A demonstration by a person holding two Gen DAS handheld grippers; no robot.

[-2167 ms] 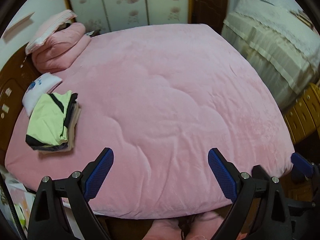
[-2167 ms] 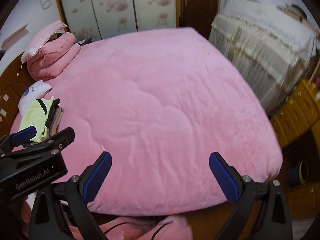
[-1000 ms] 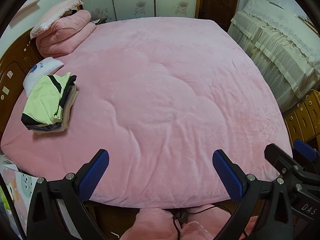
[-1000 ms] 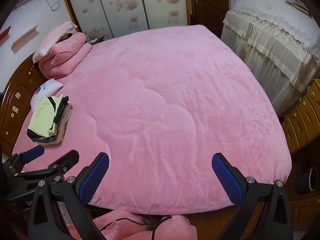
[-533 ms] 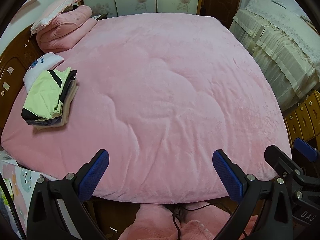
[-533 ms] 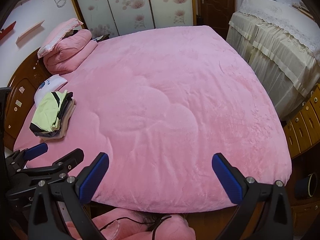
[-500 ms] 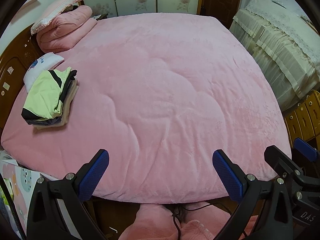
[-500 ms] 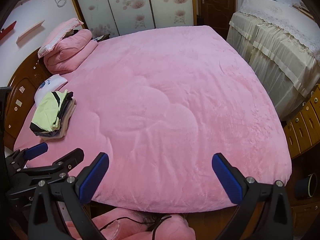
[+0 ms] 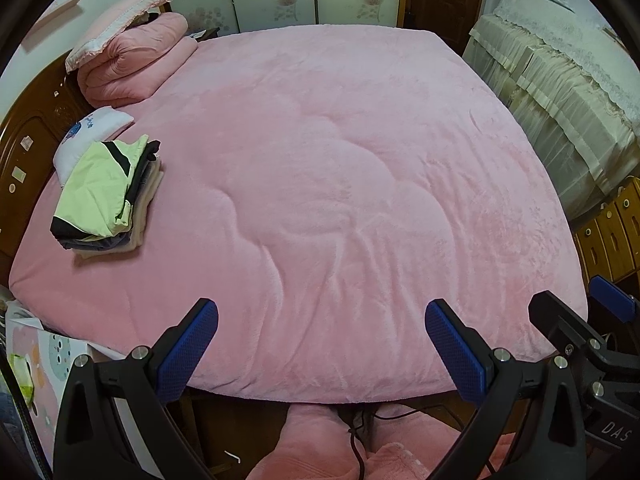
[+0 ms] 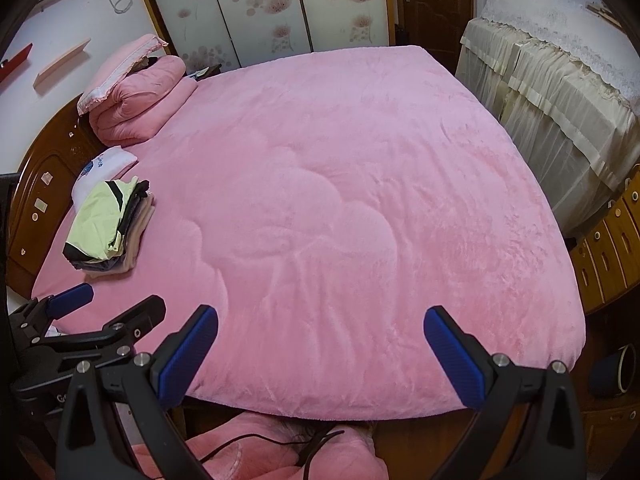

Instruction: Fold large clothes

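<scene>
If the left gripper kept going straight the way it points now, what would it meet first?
Most likely the pink blanket spread over the bed. The left gripper is open and empty, aimed down at its near part, with nothing between. The stack of folded clothes lies well off to its left.

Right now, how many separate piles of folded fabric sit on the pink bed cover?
2. A stack of folded clothes lies near the left edge, and a rolled pink quilt sits by the headboard corner. A white pillow lies between them; nothing else shows.
</scene>
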